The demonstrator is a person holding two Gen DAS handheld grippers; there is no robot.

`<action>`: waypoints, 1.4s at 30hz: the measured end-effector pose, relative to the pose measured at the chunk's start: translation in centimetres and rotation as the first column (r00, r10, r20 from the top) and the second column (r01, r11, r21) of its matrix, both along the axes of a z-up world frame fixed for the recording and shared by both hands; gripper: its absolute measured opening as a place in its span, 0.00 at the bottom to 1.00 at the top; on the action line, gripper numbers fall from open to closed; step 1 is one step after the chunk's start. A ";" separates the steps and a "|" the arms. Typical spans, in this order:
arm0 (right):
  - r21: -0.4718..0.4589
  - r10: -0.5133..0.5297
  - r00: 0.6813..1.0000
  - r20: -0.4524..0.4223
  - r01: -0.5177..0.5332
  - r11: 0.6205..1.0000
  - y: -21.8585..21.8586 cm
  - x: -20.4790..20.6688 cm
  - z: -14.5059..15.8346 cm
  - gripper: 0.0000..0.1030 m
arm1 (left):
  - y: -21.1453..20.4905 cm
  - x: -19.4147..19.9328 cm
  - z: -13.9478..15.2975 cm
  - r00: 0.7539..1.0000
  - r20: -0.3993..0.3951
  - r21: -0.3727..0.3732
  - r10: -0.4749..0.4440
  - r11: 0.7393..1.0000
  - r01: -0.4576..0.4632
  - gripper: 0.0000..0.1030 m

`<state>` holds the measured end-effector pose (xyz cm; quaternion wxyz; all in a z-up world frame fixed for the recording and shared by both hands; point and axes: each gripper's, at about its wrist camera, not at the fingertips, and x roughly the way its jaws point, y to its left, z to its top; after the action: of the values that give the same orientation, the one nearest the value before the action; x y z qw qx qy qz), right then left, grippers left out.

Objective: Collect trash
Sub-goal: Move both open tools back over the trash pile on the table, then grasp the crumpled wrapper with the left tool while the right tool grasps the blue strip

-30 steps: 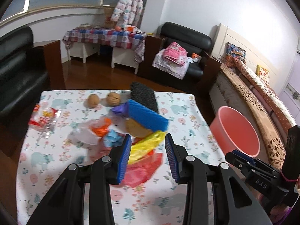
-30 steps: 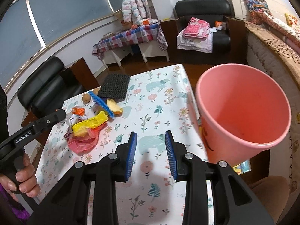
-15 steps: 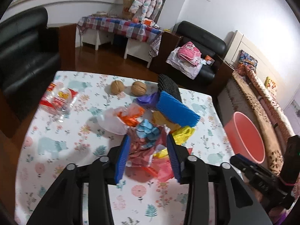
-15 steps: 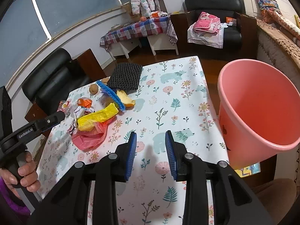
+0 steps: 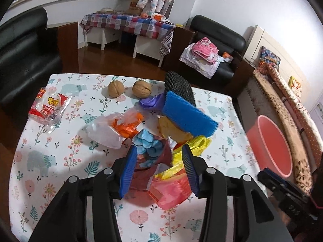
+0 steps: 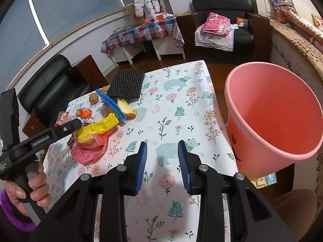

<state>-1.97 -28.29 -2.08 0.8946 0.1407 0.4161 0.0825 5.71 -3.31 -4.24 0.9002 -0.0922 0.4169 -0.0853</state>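
step: reach for trash, grasp not yet made
L gripper [image 5: 159,168]: jaws wide, astride dark-red wrapper [image 5: 159,161] in pile, nothing pinched
R gripper [image 6: 162,164]: half open, empty, left of pink bucket [image 6: 272,117]
pile: well left of bucket, on tablecloth [image 6: 181,104]
next: close L, carry to bucket

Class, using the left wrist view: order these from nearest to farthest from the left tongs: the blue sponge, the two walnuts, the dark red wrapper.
1. Dark red wrapper: between the left tongs, which are open.
2. Blue sponge: ahead, slightly right.
3. Two walnuts: far edge of the table, ahead-left; side by side, too close to rank between themselves.
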 end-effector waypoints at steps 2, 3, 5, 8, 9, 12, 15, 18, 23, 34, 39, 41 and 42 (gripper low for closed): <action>-0.002 -0.001 1.000 0.002 0.001 1.000 0.0 0.0 0.0 0.31 | 0.0 0.0 -0.3 1.000 -0.001 0.018 0.001 1.000 -0.001 0.44; -0.003 -0.002 1.000 0.002 0.002 1.000 -0.1 -0.1 0.0 0.31 | 0.1 0.1 -0.3 1.000 -0.001 0.028 0.002 1.000 -0.002 0.44; -0.002 -0.002 1.000 0.002 0.002 1.000 -0.1 -0.1 0.1 0.31 | 0.2 0.1 -0.5 1.000 0.000 0.040 0.009 0.999 -0.009 0.44; -0.005 -0.003 1.000 0.005 0.003 1.000 -0.1 -0.2 0.2 0.31 | 0.6 0.3 -0.7 1.000 -0.006 0.049 0.024 0.999 -0.024 0.44; -0.006 -0.004 1.000 0.007 0.004 1.000 -0.2 -0.2 0.3 0.31 | 0.8 0.3 -0.7 0.999 -0.008 0.052 0.031 0.998 -0.031 0.44; -0.006 -0.005 1.000 0.008 0.005 1.000 -0.3 -0.3 0.4 0.31 | 1.2 0.4 -0.9 0.999 -0.015 0.056 0.048 0.997 -0.047 0.44; -0.007 -0.004 1.000 0.010 0.004 1.000 -0.3 -0.3 0.4 0.31 | 1.6 0.4 -1.1 0.998 -0.022 0.057 0.055 0.997 -0.054 0.44; -0.007 -0.004 1.000 0.010 0.004 1.000 -0.3 -0.3 0.5 0.31 | 1.7 0.3 -1.2 0.998 -0.022 0.061 0.055 0.997 -0.053 0.44; -0.007 -0.004 1.000 0.010 0.004 1.000 -0.2 -0.3 0.4 0.31 | 1.7 0.2 -1.2 0.998 -0.021 0.063 0.050 0.997 -0.049 0.44; -0.005 0.003 1.000 0.009 -0.003 1.000 0.0 -0.3 0.5 0.31 | 1.9 0.2 -1.5 0.999 -0.027 0.049 0.043 0.998 -0.041 0.37; 0.000 0.022 1.000 -0.002 -0.022 1.000 0.5 0.1 0.0 0.31 | 2.1 0.0 -1.6 0.999 -0.028 0.044 0.041 0.998 -0.040 0.33; -0.002 0.031 0.999 -0.005 -0.031 1.000 0.8 0.2 0.0 0.31 | 2.4 -0.1 -1.7 0.999 -0.027 0.036 0.041 0.999 -0.040 0.28; -0.001 0.036 0.999 -0.005 -0.036 0.999 0.9 0.2 0.0 0.31 | 2.6 -0.1 -1.7 0.999 -0.028 0.037 0.043 0.998 -0.042 0.26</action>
<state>-1.74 -27.36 -2.12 0.8920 0.1328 0.4208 0.0982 5.60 -0.76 -5.92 0.8973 -0.0861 0.4291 -0.0571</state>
